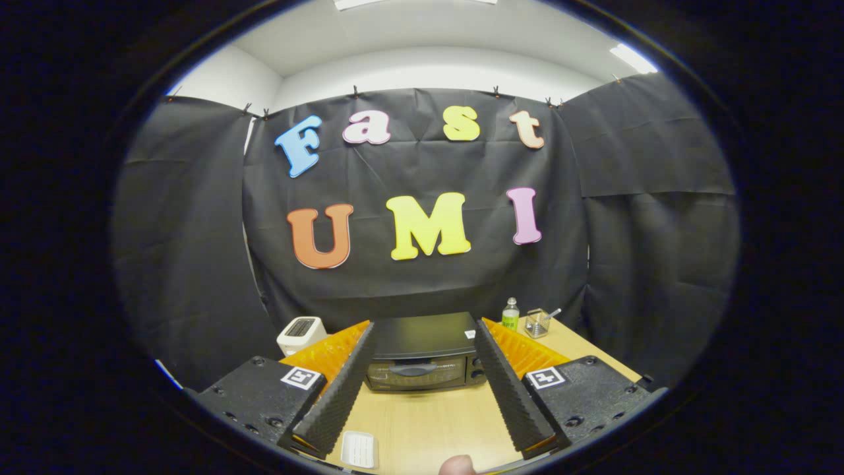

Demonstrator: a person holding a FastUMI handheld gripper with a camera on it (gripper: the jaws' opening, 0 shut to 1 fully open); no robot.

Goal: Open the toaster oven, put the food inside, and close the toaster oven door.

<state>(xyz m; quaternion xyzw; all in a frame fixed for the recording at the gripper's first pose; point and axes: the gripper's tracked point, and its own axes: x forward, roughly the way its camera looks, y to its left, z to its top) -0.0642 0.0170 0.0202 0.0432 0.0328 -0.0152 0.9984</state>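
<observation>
A black toaster oven (422, 356) stands on the wooden table (428, 422) beyond my fingers, its glass door shut and its handle across the front. My gripper (424, 330) is open, with one fingertip (366, 333) on either side of the oven and well short of it, holding nothing. A small white ridged dish (359, 449) lies on the table near the base of the left finger. A rounded pale brown piece of food (457, 465) shows at the near table edge, between the finger bases.
A white pop-up toaster (301, 332) stands left of the oven. Right of the oven are a small green bottle (510, 314) and a wire-mesh holder (537, 322) with something sticking out. Black cloth walls the booth behind the table.
</observation>
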